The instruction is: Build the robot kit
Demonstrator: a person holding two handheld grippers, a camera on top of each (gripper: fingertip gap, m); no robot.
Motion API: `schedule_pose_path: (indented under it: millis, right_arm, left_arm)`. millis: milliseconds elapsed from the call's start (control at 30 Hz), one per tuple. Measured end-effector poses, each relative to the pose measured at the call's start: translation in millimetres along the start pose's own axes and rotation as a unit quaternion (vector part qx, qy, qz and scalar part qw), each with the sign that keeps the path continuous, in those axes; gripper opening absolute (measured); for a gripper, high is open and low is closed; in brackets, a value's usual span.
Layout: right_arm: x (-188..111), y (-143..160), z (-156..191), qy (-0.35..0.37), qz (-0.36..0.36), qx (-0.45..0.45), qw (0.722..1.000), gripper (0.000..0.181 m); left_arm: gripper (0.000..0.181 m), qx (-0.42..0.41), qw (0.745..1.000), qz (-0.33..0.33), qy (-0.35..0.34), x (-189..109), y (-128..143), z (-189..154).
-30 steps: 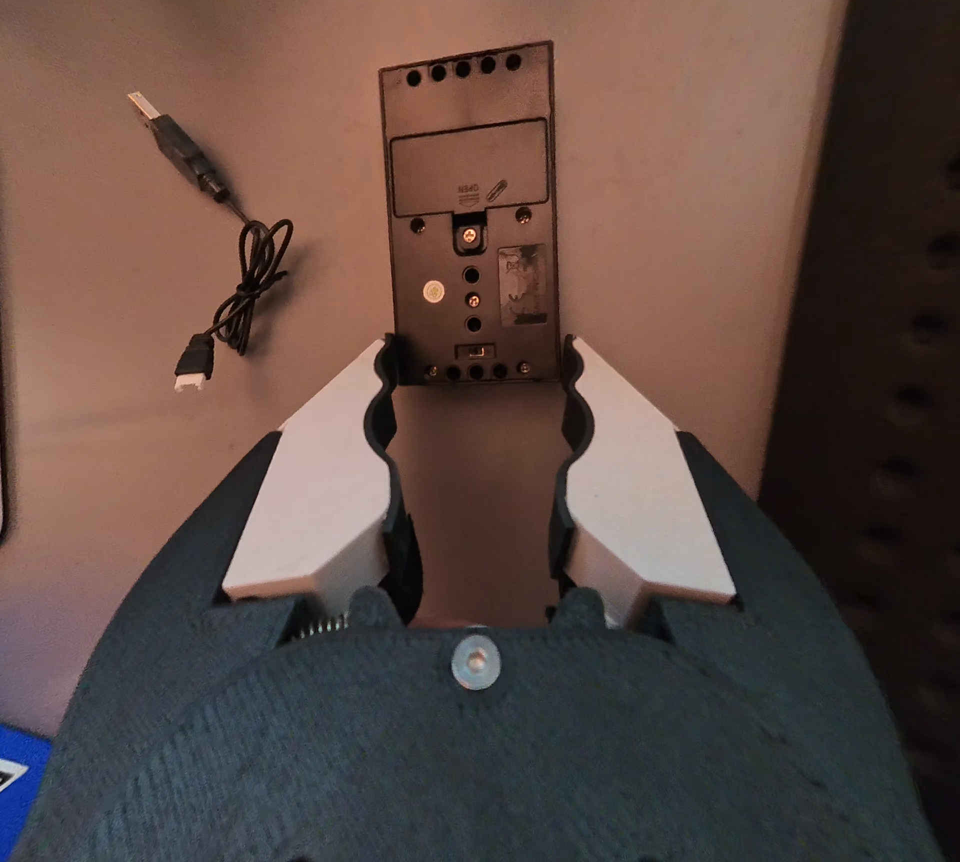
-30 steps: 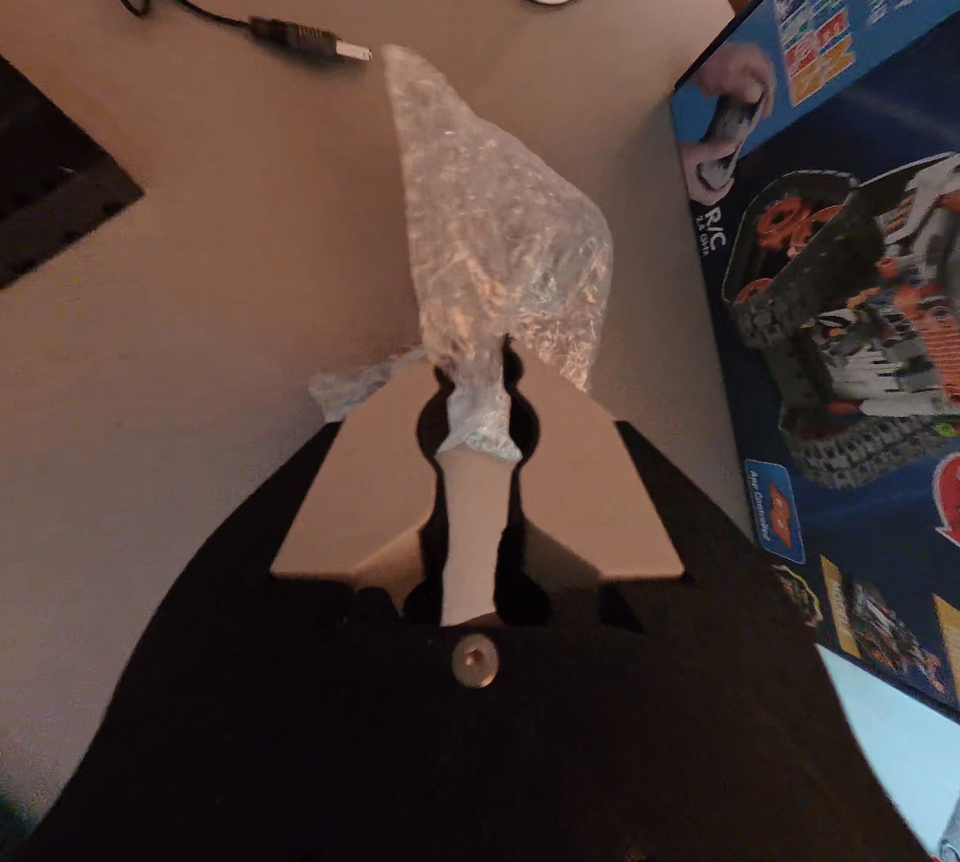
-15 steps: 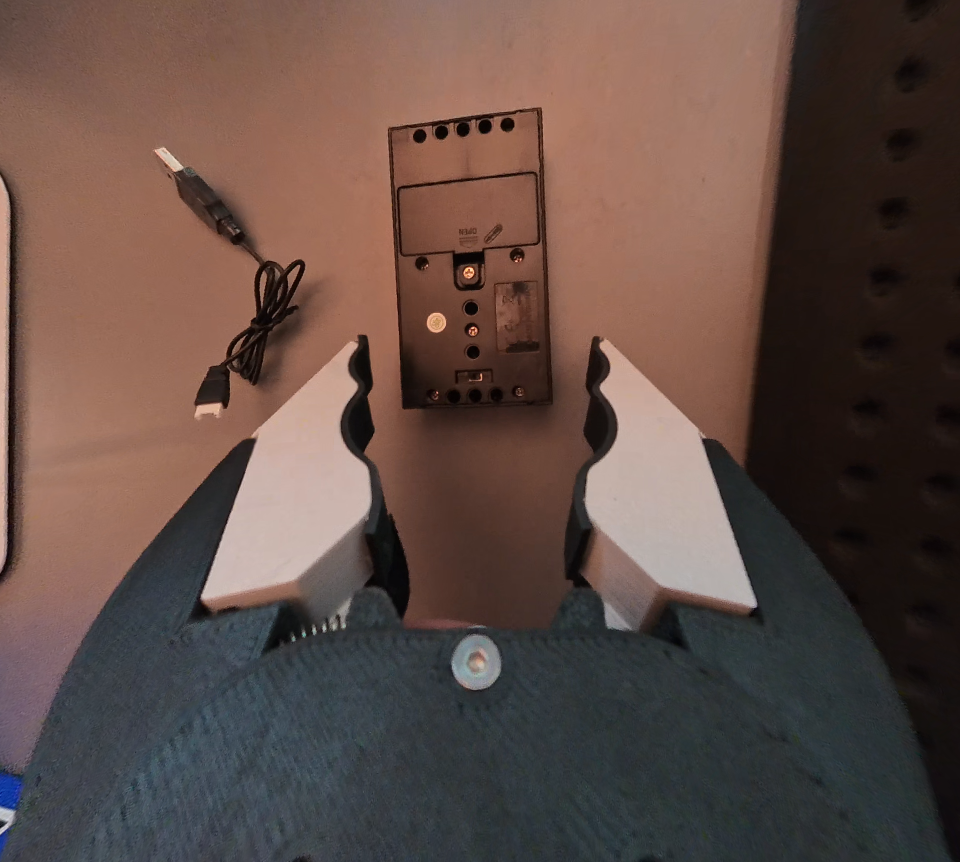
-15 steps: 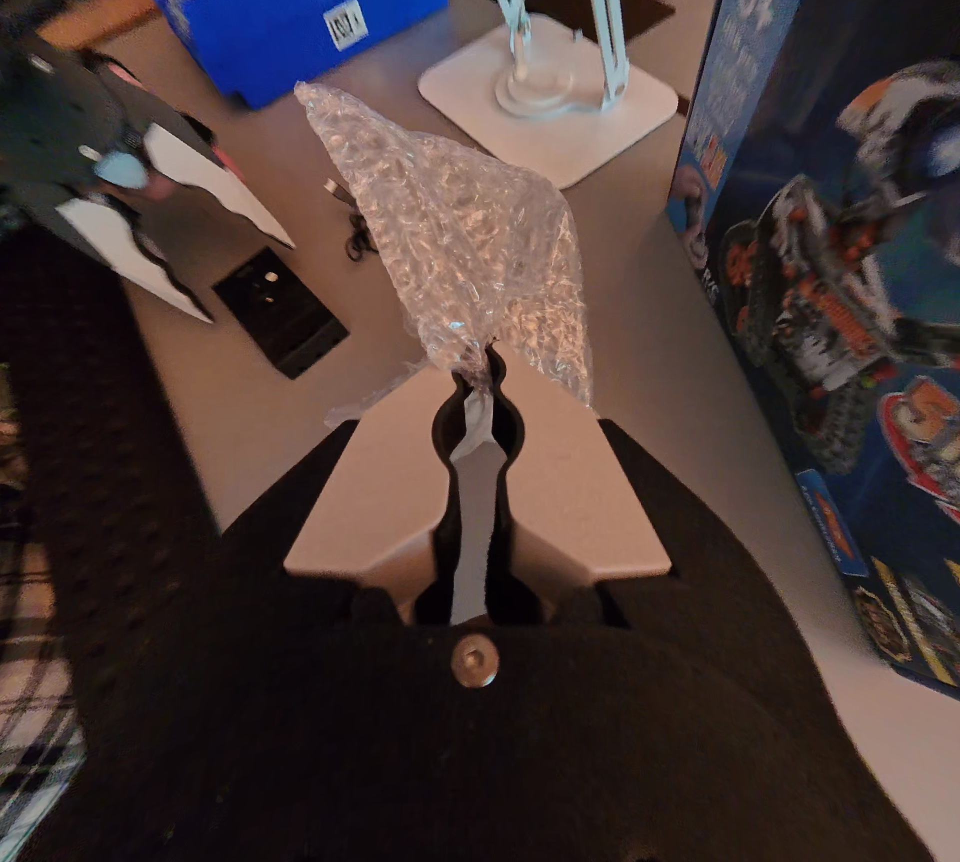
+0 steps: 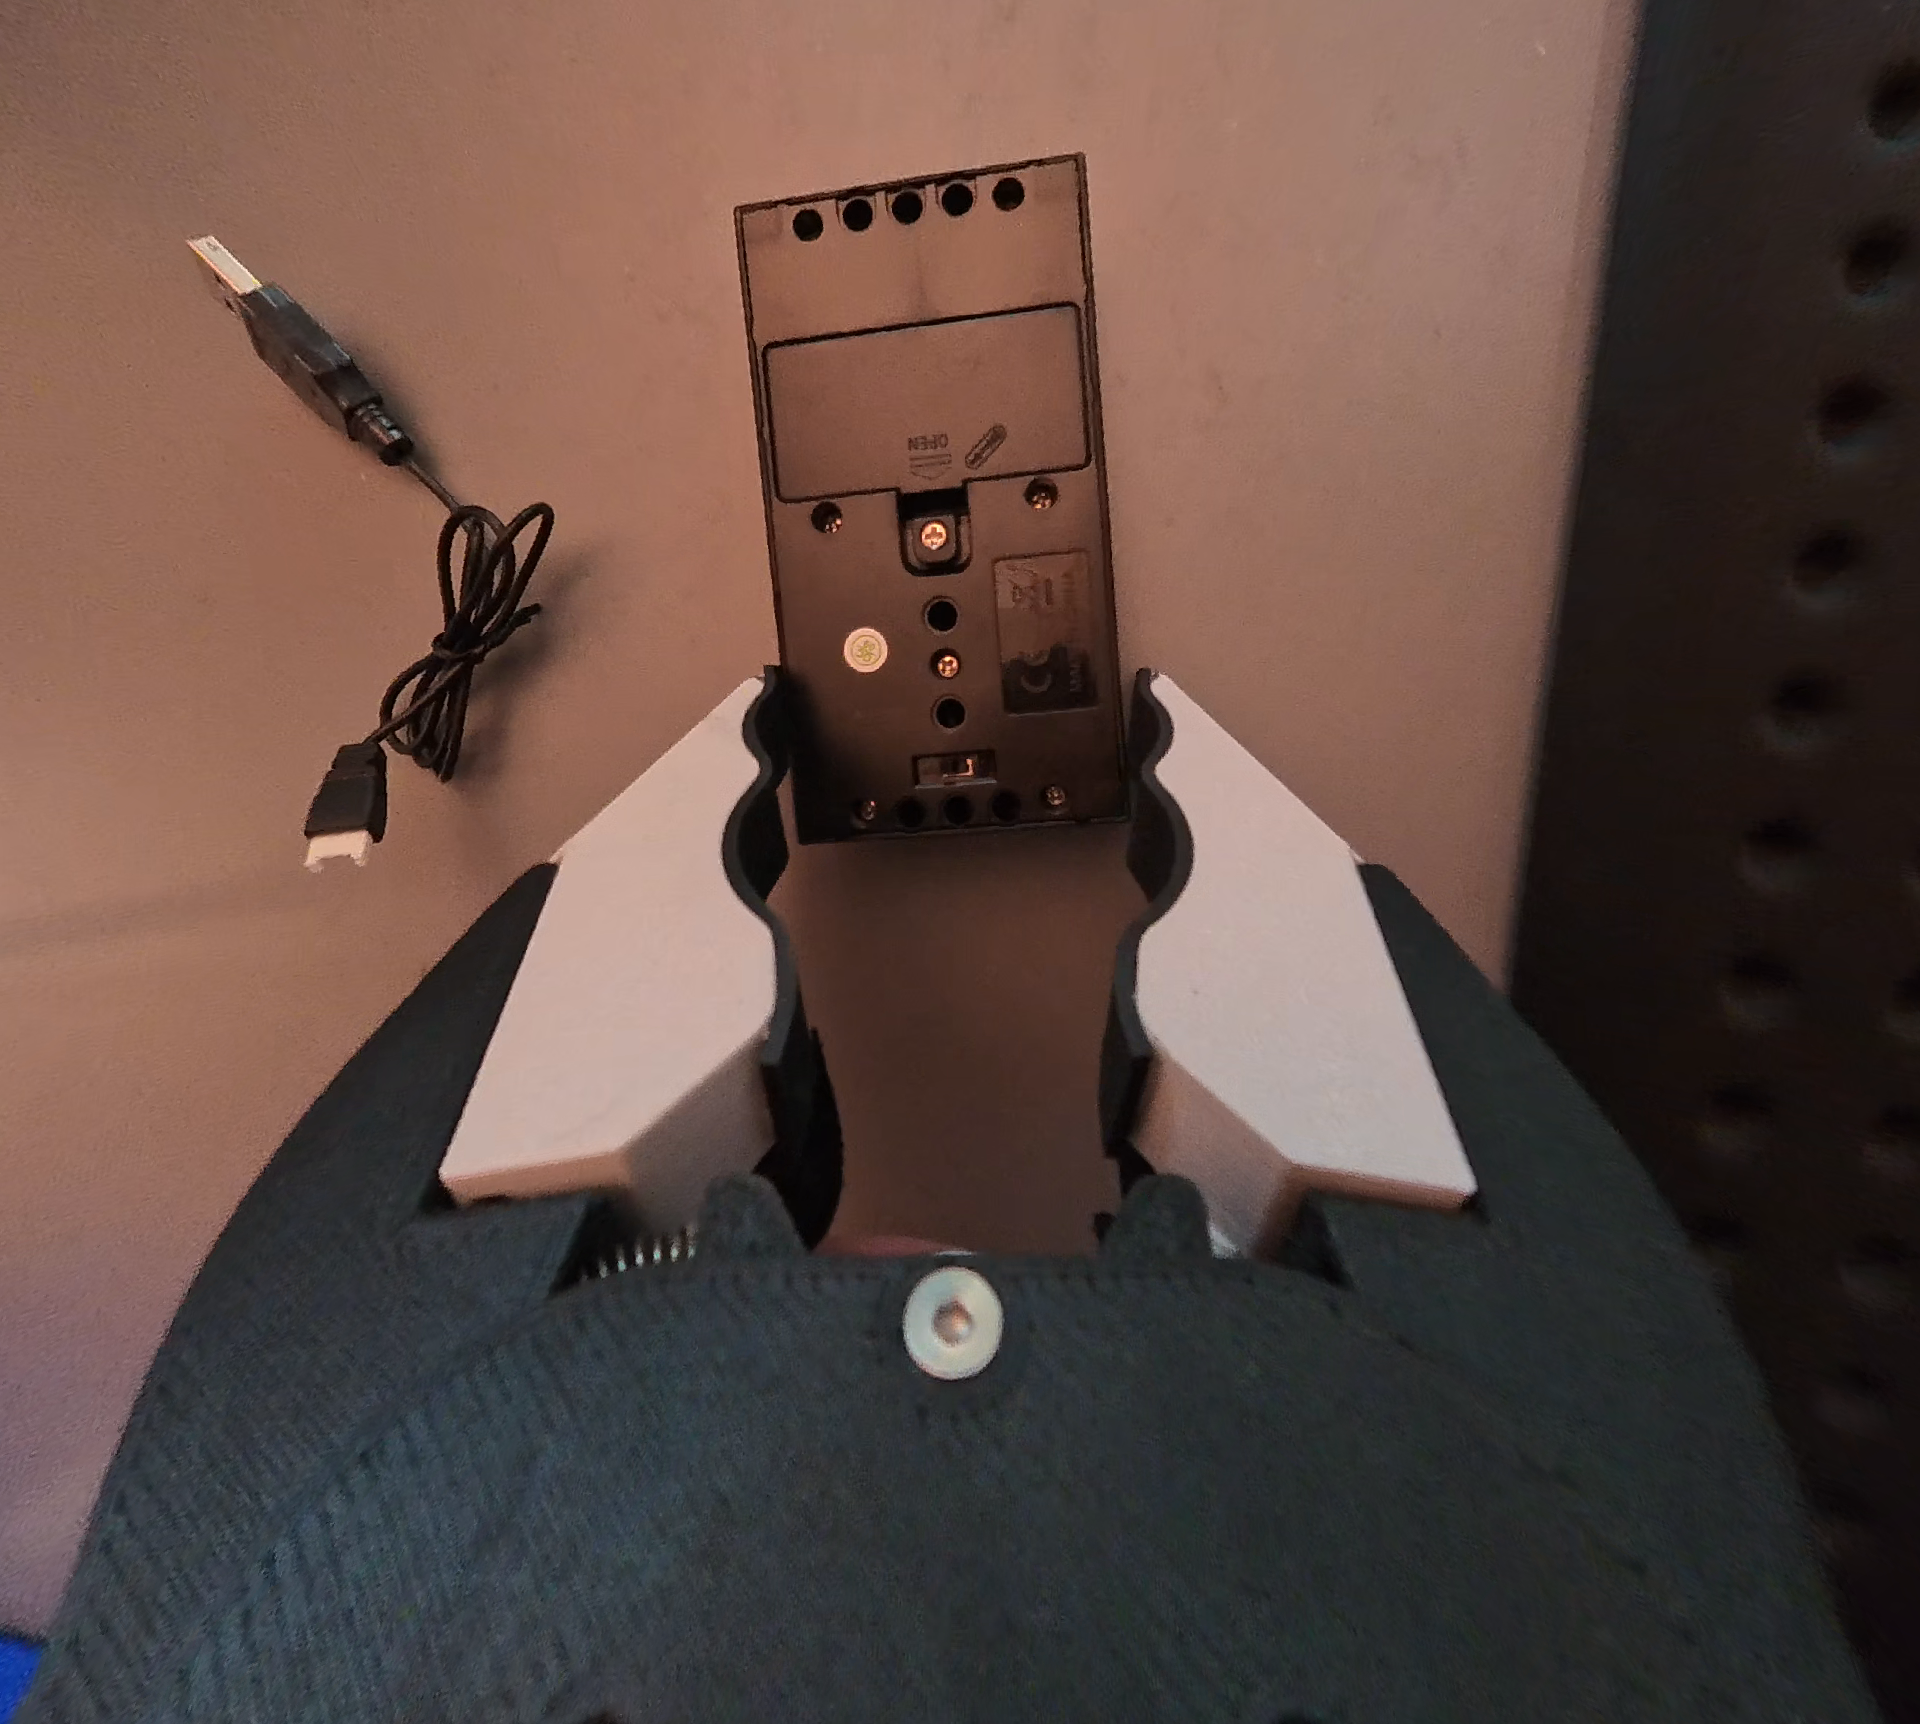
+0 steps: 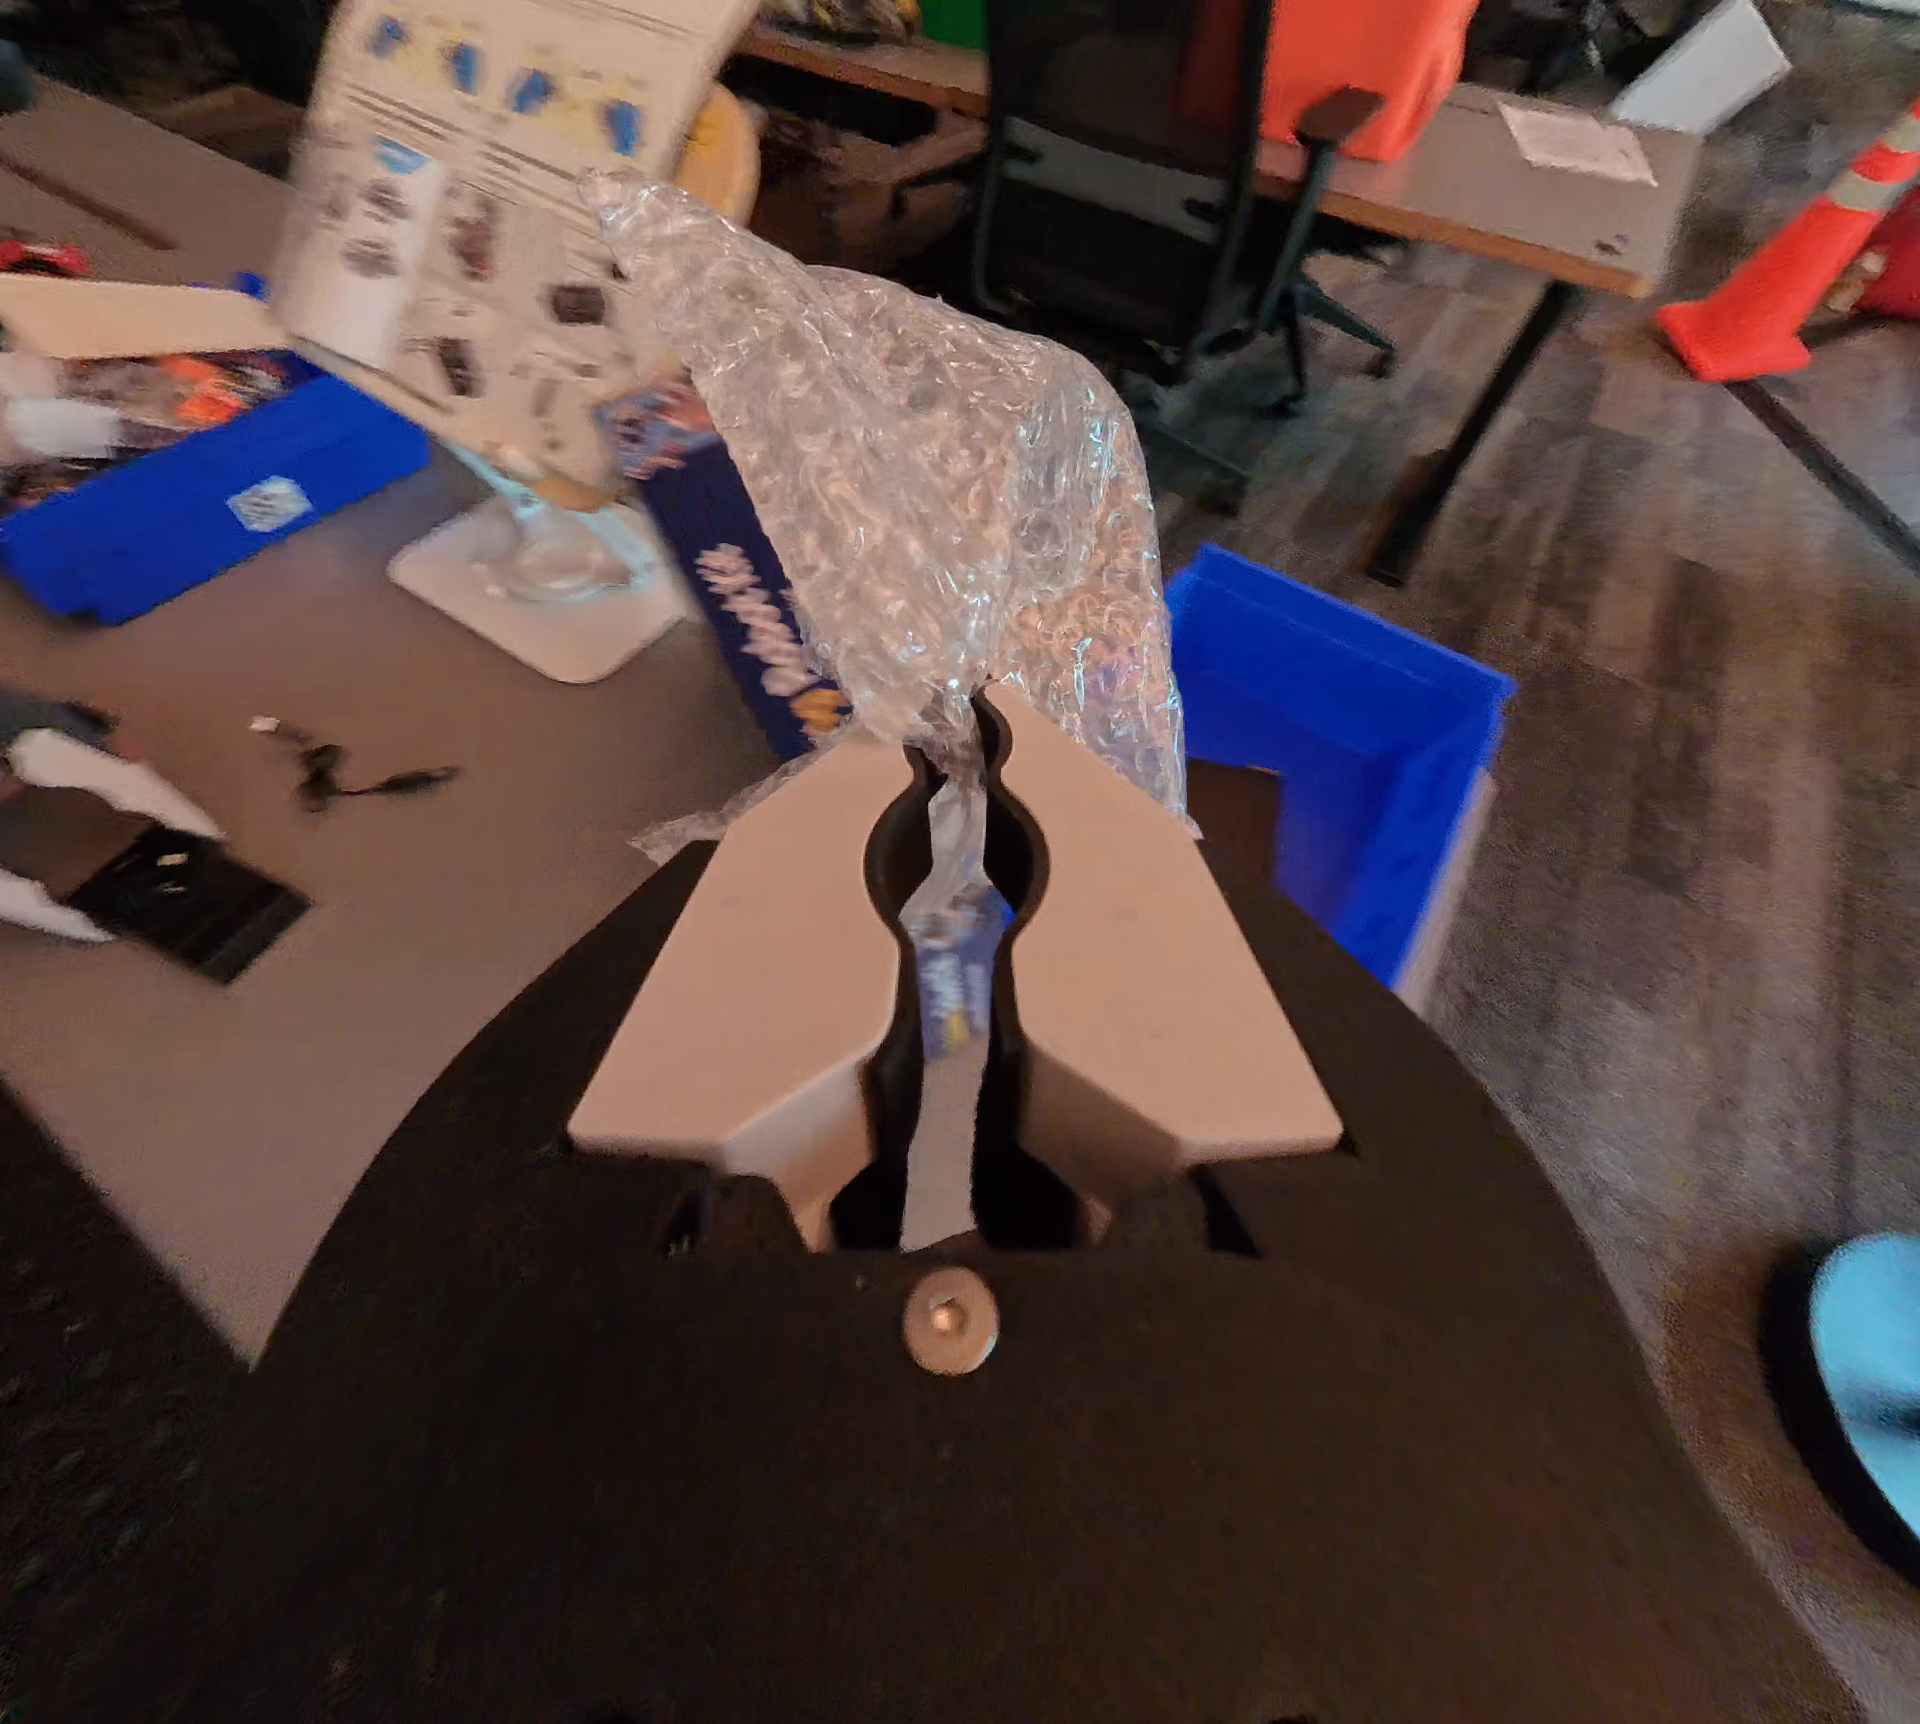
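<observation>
Bubble wrap (image 6: 914,469), a crumpled clear sheet, stands up from the right gripper (image 6: 971,724), whose jaws are clamped on its lower edge above a blue bin (image 6: 1351,739); motion blur makes the printed sheet (image 6: 520,64) behind it hard to make out. Left gripper (image 5: 951,718), jaws apart, straddles the near end of a black module (image 5: 925,490) lying on the table (image 5: 416,12); whether the pads touch its sides cannot be told. A coiled USB cable (image 5: 457,614) lies apart to its left.

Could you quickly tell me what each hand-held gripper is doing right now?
Left hand-held gripper: open, straddling the black box.
Right hand-held gripper: shut on bubble wrap.
</observation>
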State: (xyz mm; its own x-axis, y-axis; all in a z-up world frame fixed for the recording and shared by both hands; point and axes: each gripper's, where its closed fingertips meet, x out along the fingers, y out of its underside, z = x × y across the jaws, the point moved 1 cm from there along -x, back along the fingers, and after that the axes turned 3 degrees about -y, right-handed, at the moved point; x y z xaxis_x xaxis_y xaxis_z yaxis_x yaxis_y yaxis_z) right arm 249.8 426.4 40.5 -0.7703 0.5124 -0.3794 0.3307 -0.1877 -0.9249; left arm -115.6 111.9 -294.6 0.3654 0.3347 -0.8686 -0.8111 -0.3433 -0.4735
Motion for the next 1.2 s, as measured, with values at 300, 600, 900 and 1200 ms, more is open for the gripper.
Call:
schedule_pose_path:
  millis: [300,600,900,1200]
  right_arm:
    - [131,111,-138,0.094,0.162,0.053,0.981,0.001]
    - [126,99,-136,0.165,0.113,-0.018,0.98,0.049]
    - [95,25,214,-0.215,0.016,-0.253,0.943,0.044]
    - [284,202,365,-0.381,0.221,-0.337,0.832,0.039]
  left_arm:
    - [0.064,-0.033,0.999,0.008,-0.004,-1,2,-4]
    - [0.064,-0.056,0.998,-0.005,-0.009,-2,4,-5]
    - [0.064,-0.051,0.998,-0.034,-0.009,-3,4,-11]
    - [0.065,-0.056,0.995,-0.075,-0.02,-4,3,-14]
